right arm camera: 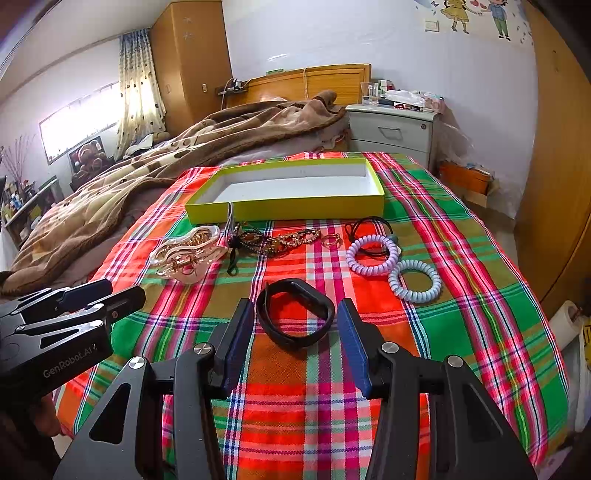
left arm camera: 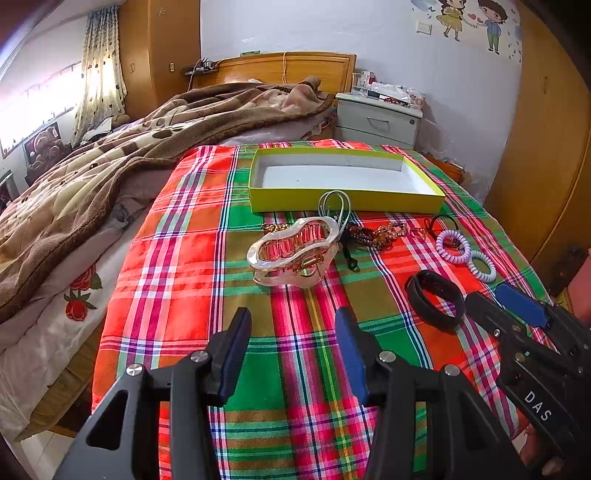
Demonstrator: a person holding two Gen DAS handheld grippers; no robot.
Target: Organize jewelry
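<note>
Two tongs hover wide apart and empty over a plaid-covered bed: the right tongs [right arm camera: 295, 328] straddle a black wristband [right arm camera: 295, 317], seemingly lined up to grasp it, while the left tongs [left arm camera: 293, 347] face a hair claw [left arm camera: 291, 254] (the yellow box [right arm camera: 288, 210] beyond awaits the jewelry).

walls: white; cartoon couple sticker [left arm camera: 471, 22] far right
window [left arm camera: 40, 99]: far left, bright daylight, spotted curtain [left arm camera: 101, 70] beside it
wardrobe [right arm camera: 190, 62]: wooden, far corner
bed: wooden headboard [left arm camera: 280, 68], brown blanket [left arm camera: 129, 147] bunched on left
nightstand [left arm camera: 378, 120]: grey, right of headboard, cluttered top, items too small to tell
near right: wooden door [left arm camera: 546, 147], probably a closet
</note>
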